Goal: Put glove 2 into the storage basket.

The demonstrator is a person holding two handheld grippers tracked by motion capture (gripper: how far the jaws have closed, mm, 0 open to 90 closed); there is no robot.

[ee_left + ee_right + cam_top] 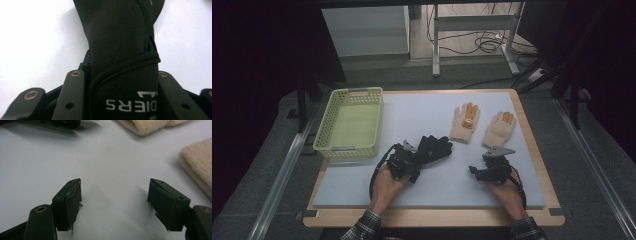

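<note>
My left gripper (404, 161) has its jaws clamped on the cuff of the black glove (433, 148), and in the left gripper view that cuff (122, 75) sits squeezed between the two black jaws, its white lettering upside down to me. The glove's fingers lie on the white mat (422, 112) near its middle, a little toward the front edge. My right gripper (489, 172) rests by the front right part of the mat with its jaws spread wide and nothing between them, as its own view (115, 202) shows. I judge the step in hand to be the pick-up of the black glove, likely bound for the yellow-green basket (324, 130) at the mat's left edge, which looks empty. The next move calls for lifting until the limp fingers clear the mat, then carrying left over the basket's rim before I let go. By my count: one black glove, though a second may lie under it, I cannot tell; two cream knitted gloves (465, 122) (499, 128) with orange patches toward the far right corner; one basket.
</note>
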